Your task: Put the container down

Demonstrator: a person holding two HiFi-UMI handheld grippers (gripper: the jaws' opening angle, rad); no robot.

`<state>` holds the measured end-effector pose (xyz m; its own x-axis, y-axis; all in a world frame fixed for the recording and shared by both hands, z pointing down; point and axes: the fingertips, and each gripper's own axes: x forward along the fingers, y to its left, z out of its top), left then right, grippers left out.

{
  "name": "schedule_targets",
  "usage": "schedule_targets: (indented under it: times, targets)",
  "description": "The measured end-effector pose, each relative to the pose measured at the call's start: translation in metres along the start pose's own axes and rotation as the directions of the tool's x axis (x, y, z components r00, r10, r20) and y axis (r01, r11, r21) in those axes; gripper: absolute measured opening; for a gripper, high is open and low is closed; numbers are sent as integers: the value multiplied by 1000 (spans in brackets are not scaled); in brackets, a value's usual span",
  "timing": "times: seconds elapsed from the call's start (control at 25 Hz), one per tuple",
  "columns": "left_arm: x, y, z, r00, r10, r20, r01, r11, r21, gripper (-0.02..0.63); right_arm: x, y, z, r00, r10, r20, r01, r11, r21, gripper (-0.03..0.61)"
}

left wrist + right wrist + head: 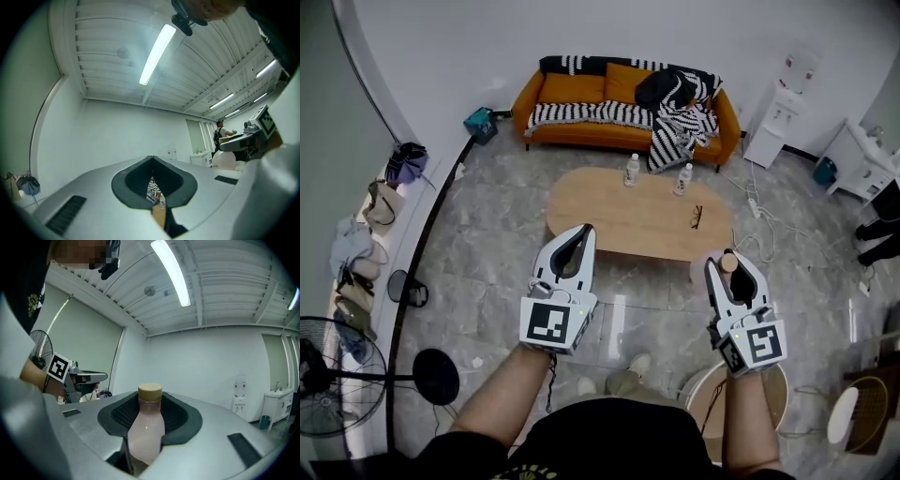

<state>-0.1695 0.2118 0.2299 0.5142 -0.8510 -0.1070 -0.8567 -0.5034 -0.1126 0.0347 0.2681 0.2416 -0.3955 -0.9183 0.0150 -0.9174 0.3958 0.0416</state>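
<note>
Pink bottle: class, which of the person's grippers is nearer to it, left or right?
Right. The right gripper is closed on the pink bottle. The left gripper, jaws together and empty, is apart from it, off to its left.

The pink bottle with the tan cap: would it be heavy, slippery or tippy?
The pink bottle looks filled to the neck, so probably heavy for its size. Its glossy wall may be slippery, though the right gripper is clamped on it. Tall and narrow under its tan cap, it could tip if set down crooked.
</note>
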Motion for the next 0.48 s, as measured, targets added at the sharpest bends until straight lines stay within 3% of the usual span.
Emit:
schedule_targets:
  times: [0.48]
  targets:
    - [44, -6, -17, 999, 3, -35, -3, 1000, 3, 14, 32, -29, -4, 999, 46, -10, -46, 999, 10, 152]
